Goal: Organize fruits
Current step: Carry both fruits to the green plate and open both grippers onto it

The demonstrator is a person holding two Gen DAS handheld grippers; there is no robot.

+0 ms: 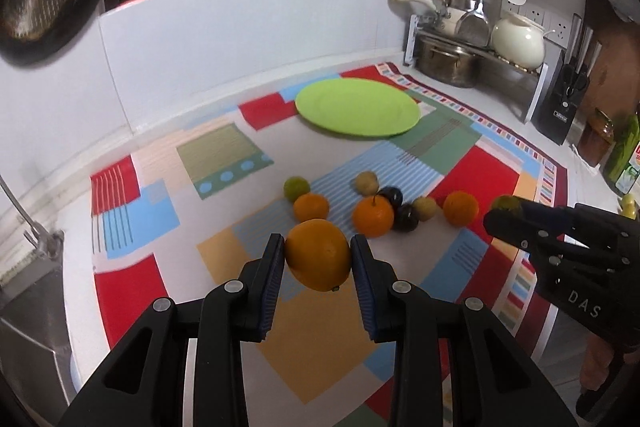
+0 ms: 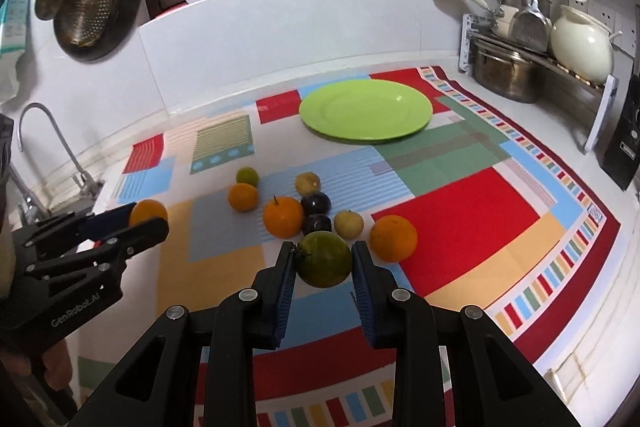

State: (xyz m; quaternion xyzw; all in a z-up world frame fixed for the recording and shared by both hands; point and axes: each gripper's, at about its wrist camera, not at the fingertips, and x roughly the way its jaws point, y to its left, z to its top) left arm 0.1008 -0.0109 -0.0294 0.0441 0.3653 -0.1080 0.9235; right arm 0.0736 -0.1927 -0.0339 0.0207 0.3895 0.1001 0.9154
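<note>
Right tool [image 1: 505,217] hides most of green fruit [image 1: 505,203]; bottle [image 1: 627,163] label perhaps cropped.

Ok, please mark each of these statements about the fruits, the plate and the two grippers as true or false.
1. The left gripper holds an orange fruit. True.
2. The right gripper is empty. False: it is shut on a green fruit.
3. The green plate has fruit on it. False: nothing lies on it.
4. Two dark plums lie among the fruits on the cloth. True.
</note>
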